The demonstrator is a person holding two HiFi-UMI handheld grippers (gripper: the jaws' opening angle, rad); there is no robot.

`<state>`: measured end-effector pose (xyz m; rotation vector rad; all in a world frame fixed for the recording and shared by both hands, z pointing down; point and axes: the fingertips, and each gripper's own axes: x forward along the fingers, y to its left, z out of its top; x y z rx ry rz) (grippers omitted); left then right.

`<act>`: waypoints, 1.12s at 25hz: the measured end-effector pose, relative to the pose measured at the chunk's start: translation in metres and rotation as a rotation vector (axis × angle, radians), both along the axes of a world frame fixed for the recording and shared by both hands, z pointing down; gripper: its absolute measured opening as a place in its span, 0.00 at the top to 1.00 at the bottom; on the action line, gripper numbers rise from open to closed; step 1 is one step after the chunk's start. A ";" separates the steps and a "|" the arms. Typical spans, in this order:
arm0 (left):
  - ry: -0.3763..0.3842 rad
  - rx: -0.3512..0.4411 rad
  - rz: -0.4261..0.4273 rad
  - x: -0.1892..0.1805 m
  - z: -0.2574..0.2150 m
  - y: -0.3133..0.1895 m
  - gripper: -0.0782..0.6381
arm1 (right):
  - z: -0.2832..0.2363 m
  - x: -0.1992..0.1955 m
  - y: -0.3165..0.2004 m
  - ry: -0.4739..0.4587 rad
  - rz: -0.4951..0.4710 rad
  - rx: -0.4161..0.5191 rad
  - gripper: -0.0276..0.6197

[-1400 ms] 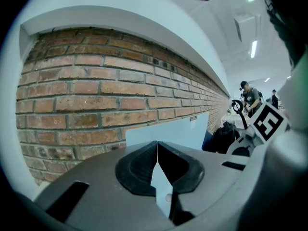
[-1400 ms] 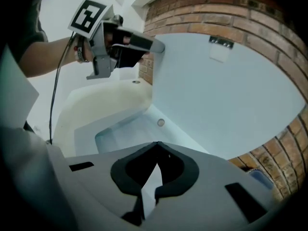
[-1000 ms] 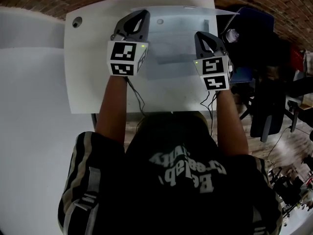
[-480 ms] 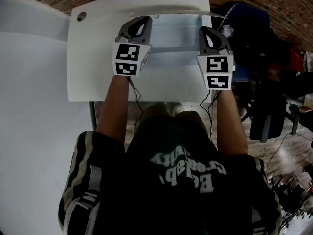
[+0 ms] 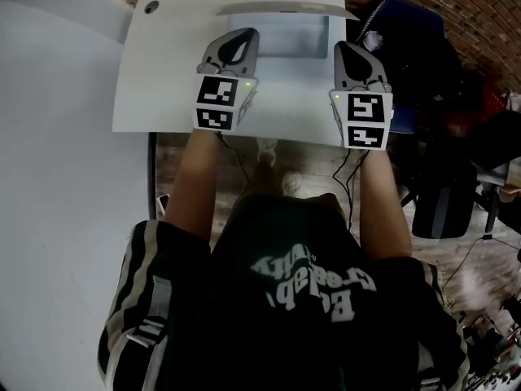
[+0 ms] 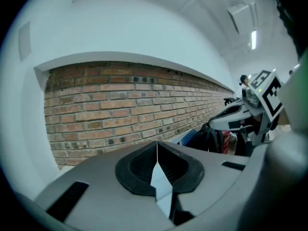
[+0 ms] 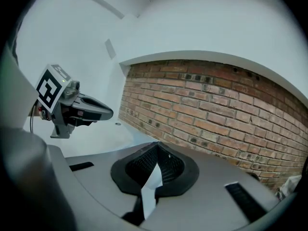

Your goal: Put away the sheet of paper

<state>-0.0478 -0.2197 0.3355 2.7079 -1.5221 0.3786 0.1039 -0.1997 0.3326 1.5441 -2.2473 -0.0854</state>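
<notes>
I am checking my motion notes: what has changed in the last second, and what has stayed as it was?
The left gripper and right gripper drew back toward the person, to the table's near edge, carrying the sheet of paper along. Both stay shut on its near edge.

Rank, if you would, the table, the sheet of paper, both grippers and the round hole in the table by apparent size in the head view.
1. table
2. sheet of paper, partly covered, so only narrowly ahead
3. left gripper and right gripper: alike, not ranked
4. round hole
</notes>
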 end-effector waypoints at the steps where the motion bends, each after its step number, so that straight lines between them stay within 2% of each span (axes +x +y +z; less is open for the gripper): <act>1: 0.001 0.011 -0.004 0.002 -0.005 0.011 0.89 | -0.003 0.002 0.010 -0.007 -0.003 0.010 0.97; 7: 0.013 0.079 -0.026 0.017 -0.039 0.075 0.89 | -0.025 0.020 0.061 -0.078 -0.014 0.055 0.97; 14: 0.015 0.156 -0.023 0.030 -0.078 0.130 0.89 | -0.056 0.036 0.097 -0.157 -0.014 0.127 0.97; 21: 0.045 0.193 -0.026 0.034 -0.100 0.155 0.89 | -0.074 0.040 0.118 -0.203 -0.036 0.185 0.97; 28: 0.048 0.199 -0.037 0.028 -0.103 0.162 0.89 | -0.082 0.032 0.125 -0.219 -0.065 0.222 0.97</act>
